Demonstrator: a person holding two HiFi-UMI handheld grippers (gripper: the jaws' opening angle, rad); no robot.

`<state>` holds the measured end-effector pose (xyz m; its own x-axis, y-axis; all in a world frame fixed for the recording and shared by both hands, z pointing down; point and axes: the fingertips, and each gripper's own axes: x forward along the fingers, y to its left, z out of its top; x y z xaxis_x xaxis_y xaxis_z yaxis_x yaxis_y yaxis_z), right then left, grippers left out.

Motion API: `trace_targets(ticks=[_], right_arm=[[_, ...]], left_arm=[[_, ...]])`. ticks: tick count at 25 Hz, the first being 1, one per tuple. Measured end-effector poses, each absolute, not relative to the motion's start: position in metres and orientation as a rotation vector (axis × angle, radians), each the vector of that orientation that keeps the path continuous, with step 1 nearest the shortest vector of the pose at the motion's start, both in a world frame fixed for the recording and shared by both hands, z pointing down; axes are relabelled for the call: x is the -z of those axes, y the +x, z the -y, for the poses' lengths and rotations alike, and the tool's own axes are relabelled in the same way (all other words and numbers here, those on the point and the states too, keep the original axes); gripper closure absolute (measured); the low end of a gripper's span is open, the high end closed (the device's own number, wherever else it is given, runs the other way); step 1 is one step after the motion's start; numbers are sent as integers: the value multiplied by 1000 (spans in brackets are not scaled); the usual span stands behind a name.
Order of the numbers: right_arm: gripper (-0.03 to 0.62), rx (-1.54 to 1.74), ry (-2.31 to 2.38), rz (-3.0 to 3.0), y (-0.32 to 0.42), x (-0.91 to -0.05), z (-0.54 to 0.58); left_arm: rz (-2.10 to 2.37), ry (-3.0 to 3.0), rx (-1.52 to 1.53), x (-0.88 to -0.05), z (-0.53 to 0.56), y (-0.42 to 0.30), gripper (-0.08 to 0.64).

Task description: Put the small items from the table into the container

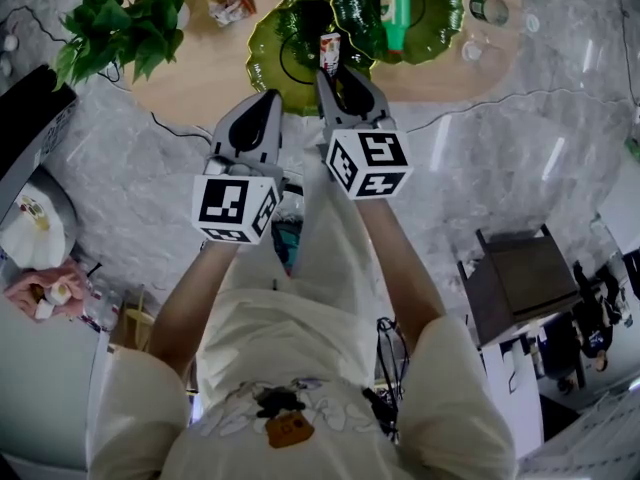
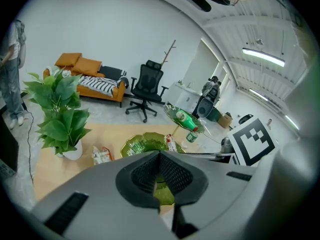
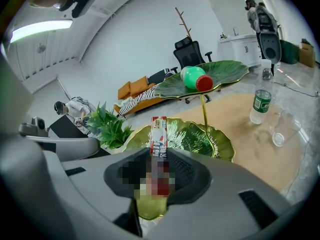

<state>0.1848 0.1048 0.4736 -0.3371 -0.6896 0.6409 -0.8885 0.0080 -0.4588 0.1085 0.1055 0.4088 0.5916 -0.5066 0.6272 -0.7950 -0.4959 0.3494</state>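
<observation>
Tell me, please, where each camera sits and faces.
Head view: on the person's head, facing steeply down at the wooden table; forearms, left tool and right tool show.
Left gripper view: on the left tool, looking along its closed jaws at the green leaf-shaped tiered dish; the right tool shows beside it.
Right gripper view: on the right tool, facing that dish past the red-and-white snack packet it grips.
Shared: both gripper views show the dish.

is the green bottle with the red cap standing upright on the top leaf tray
No, the green bottle lies on its side on the upper leaf tray in the right gripper view.
</observation>
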Motion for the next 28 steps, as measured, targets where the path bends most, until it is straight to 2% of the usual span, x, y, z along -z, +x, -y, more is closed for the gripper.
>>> trace_targets(ticks=[4,9,28], right_arm=[[483,-1209,1666,2013,190,-481,-100],[483,-1024,1634,1968,189,-485,-99],[483,-1037,1630,1935,190,-488,-107]], left_arm=[[1018,2203,-600,-411,-104,110,552],[1016,2200,-613,-413,-103,106,552],[1022,2203,-599,-413,-102,104,552]])
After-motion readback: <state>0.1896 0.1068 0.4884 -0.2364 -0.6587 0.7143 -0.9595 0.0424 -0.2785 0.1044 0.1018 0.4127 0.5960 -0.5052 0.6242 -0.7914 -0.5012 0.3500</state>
